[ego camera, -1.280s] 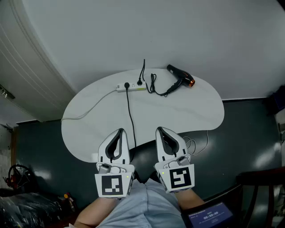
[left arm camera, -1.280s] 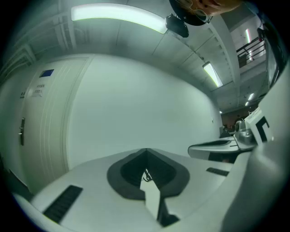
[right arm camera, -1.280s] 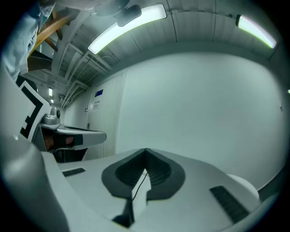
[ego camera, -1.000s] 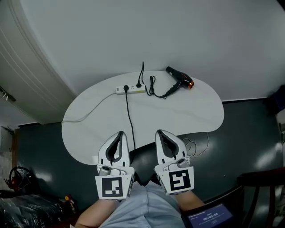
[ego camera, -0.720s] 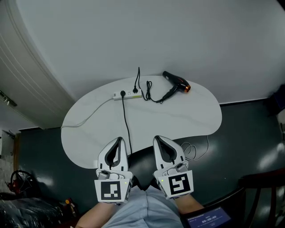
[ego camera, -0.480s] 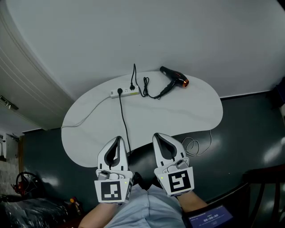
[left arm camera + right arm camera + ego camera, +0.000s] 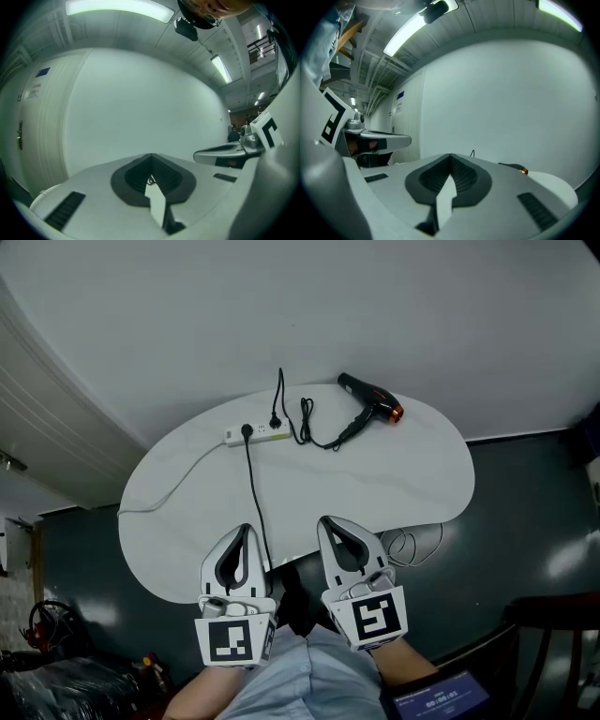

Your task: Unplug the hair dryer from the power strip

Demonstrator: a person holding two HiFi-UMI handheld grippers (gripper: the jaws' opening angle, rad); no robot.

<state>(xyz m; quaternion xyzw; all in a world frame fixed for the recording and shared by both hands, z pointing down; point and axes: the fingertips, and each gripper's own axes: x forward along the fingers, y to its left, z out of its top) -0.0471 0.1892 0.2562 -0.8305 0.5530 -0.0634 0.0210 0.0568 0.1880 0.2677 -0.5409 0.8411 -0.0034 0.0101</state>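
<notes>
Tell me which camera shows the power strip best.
The head view: it looks down on the white power strip, lying whole near the table's far edge with a black plug in it. Both gripper views skim level over the tabletop; I cannot make the strip out there.

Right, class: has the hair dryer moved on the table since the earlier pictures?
No. The hair dryer lies where it did, right of the power strip at the table's far edge; only the view shifted.
</notes>
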